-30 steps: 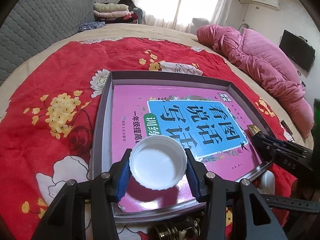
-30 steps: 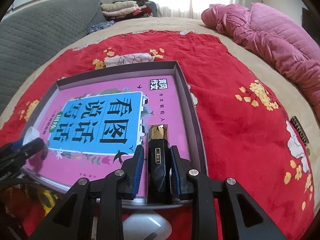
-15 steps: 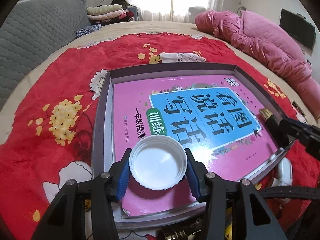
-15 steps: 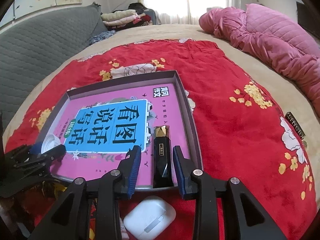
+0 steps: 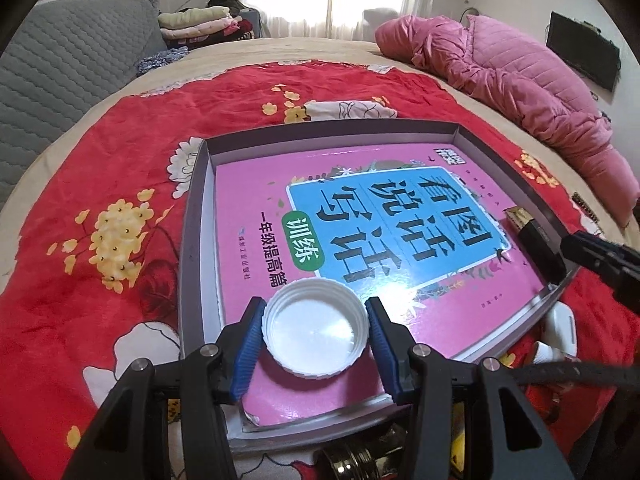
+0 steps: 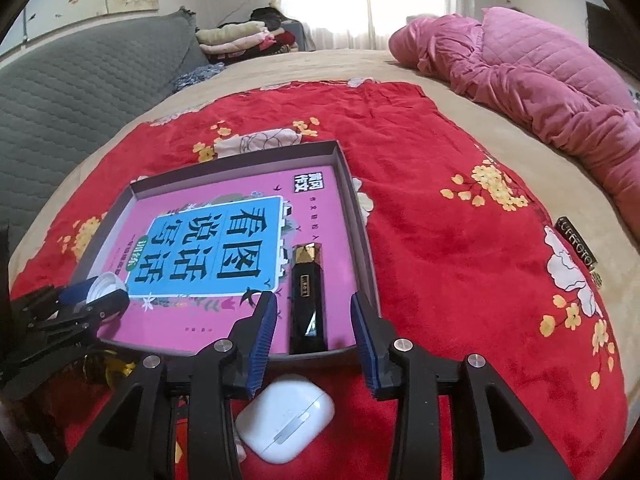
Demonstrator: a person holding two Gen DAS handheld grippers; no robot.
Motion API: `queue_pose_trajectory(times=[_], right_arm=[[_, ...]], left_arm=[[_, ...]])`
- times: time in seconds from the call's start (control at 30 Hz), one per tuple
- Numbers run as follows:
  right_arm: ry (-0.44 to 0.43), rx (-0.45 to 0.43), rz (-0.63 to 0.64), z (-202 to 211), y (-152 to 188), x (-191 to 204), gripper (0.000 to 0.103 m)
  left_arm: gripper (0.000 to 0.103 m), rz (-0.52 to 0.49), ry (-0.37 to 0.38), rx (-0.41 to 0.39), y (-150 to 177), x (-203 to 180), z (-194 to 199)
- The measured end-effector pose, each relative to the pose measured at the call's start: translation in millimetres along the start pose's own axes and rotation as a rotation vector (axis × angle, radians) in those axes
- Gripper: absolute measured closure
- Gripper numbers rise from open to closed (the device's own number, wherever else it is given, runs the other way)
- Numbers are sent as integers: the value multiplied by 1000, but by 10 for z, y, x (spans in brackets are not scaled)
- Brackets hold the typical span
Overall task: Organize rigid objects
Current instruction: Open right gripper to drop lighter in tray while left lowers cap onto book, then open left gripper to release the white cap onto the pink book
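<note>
The left gripper (image 5: 315,336) is pinching the cap (image 5: 314,334) between its jaws, over the tray (image 5: 192,240). The right gripper (image 6: 314,340) is gaping; the tube (image 6: 307,300) is lying lengthwise just ahead.

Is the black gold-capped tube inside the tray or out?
Inside: the black gold-capped tube lies flat on the pink book, within the grey tray wall.

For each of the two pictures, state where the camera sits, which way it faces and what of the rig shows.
Left wrist: on the left gripper, facing the tray; its fingers flank a white cap.
Right wrist: on the right gripper, facing the same tray; its open fingers straddle a black lipstick.
Shared: tray, pink book, lipstick, cap, red blanket, each other's gripper.
</note>
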State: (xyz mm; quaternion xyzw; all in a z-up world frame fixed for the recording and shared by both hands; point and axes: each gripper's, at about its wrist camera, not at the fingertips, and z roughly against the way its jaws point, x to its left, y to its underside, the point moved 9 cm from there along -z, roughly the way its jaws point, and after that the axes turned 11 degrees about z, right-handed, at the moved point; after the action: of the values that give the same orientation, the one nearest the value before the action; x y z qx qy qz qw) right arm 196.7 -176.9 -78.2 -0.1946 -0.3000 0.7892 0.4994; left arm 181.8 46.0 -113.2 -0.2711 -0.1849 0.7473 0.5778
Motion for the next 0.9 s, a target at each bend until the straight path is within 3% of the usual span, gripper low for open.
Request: queue_pose_trajectory(times=[0.3,0.6,0.9], right_arm=[[-7,-6,36,68,11,100,58],[-4,-13,27,143,13,65,57],[-2,-10,21,157,39,43,56]], left_arm=[[53,151,172,-3,-80,97,147],[53,200,200,-15,-95,175,241],[53,115,128,-34,-89,84,143]])
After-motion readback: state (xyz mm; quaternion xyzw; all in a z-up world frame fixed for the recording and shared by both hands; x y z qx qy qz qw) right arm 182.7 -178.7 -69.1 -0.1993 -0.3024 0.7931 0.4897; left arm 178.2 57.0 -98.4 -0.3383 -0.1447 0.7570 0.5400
